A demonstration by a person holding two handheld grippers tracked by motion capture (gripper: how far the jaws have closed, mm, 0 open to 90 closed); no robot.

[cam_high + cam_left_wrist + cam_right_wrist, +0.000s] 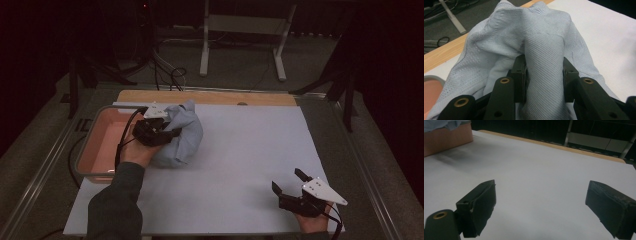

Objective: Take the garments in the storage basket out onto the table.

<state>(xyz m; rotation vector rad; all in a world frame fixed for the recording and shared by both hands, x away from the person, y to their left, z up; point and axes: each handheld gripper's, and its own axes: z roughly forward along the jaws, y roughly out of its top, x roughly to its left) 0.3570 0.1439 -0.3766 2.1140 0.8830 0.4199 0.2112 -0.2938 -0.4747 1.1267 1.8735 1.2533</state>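
Note:
A crumpled light blue knit garment [182, 134] sits bunched on the white table cover, just right of a pink bin [100, 142]. My left gripper [167, 134] is shut on a thick fold of it. In the left gripper view the garment [534, 37] rises in a ridge between the two black pads [520, 75], which press on it from both sides. My right gripper [288, 181] rests at the front right corner of the table, open. In the right gripper view its jaws stand wide apart [541, 207] over bare white surface with nothing between them.
The pink bin [446, 137] stands at the table's left edge, its rim beside the garment. A wooden strip [205, 97] runs along the table's far edge. Beyond it are a white frame's legs [242, 45] and cables on the dark floor.

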